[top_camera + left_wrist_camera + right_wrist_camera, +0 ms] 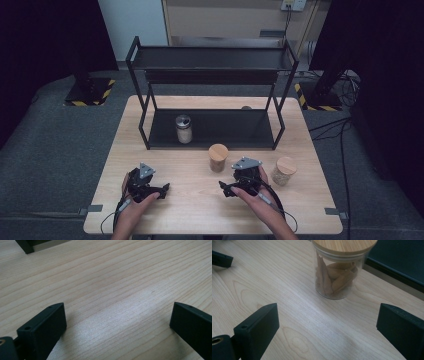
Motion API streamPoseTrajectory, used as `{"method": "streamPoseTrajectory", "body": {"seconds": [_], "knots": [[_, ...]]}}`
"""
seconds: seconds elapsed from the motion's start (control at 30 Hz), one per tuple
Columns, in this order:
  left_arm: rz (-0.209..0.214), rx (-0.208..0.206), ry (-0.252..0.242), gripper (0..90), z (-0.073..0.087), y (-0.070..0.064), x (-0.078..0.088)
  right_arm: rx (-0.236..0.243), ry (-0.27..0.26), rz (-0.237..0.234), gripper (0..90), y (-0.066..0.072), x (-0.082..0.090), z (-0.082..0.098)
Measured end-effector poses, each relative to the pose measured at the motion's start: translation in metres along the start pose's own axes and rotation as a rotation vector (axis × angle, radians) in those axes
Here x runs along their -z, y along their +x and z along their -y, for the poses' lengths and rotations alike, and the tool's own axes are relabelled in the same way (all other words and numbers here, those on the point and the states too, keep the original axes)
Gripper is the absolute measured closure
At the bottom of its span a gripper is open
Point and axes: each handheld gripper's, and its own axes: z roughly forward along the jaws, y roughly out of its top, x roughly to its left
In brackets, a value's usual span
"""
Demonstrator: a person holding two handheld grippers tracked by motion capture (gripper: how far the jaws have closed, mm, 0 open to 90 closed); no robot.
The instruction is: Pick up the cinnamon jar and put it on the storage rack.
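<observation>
Both grippers rest low on the table (165, 210), jaws wide apart and holding nothing: left gripper (117, 322) over bare wood, right gripper (327, 327) aimed at a jar. Behind them the black rack (212, 90) holds one metal-capped jar (184, 129) on its lower shelf, presumably the storage spot. Wooden-lidded jar (338, 270) stands just ahead of the right jaws, likely next pick; a second one (284, 171) sits beside that hand.

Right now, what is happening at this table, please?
A person sits at a wooden table with a gripper in each hand. The left gripper and the right gripper both rest low over the table, jaws open, holding nothing. Two wooden-lidded jars stand on the table: one jar ahead of the right gripper, another on its right. A metal-lidded jar stands on the bottom shelf of the black rack.
</observation>
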Motion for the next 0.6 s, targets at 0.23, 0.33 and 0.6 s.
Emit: {"method": "streamPoseTrajectory", "body": {"seconds": [0.23, 0.33, 0.6], "knots": [[0.001, 0.000, 0.000, 0.0, 0.000, 0.000, 0.000, -0.002, 0.001, 0.010, 4.9, 0.001, -0.009, -0.009], [0.001, 0.000, 0.000, 0.0, 0.000, 0.000, 0.000, -0.006, -0.002, 0.012, 5.0, 0.001, -0.012, -0.010], [0.004, 0.001, 0.000, 0.0, 0.000, 0.001, 0.000, -0.015, -0.003, 0.021, 5.4, 0.002, -0.022, -0.012]]}}
